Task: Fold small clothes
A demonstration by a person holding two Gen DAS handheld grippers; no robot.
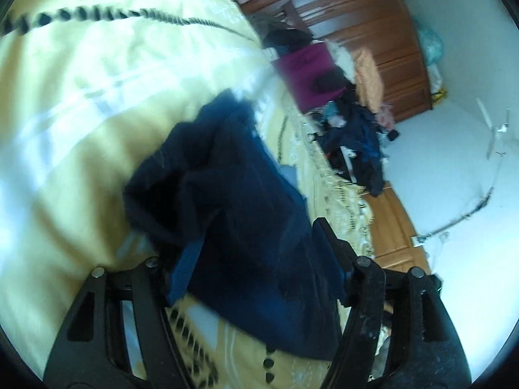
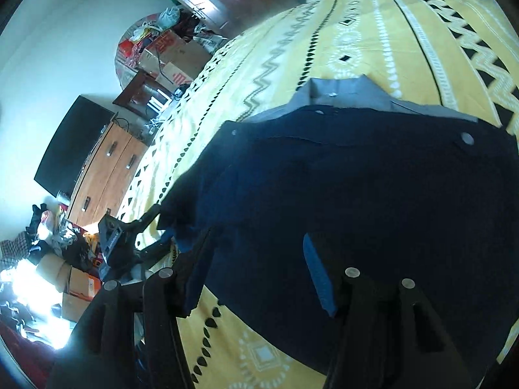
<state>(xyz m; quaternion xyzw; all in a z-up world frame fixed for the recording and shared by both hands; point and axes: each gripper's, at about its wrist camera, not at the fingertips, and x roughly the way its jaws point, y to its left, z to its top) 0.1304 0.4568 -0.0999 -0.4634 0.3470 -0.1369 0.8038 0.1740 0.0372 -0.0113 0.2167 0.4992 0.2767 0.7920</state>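
Note:
A dark navy garment (image 2: 373,194) with a grey collar (image 2: 343,92) and snap buttons lies on a yellow patterned bedspread (image 2: 324,42). My right gripper (image 2: 256,256) stands wide over its near edge; cloth lies between the blue pads (image 2: 319,278), which do not pinch it. My left gripper (image 1: 259,259) has bunched navy cloth (image 1: 227,175) between its blue pads (image 1: 186,269), jaws wide apart. The left gripper also shows in the right wrist view (image 2: 113,236), at the garment's left corner.
The bedspread (image 1: 81,97) fills the left wrist view. A wooden wardrobe (image 1: 373,32), a magenta item (image 1: 308,71) and a clothes pile (image 1: 356,136) lie beyond the bed. A dresser (image 2: 110,175), dark TV (image 2: 71,142) and cluttered boxes (image 2: 168,55) stand beyond the bed's left edge.

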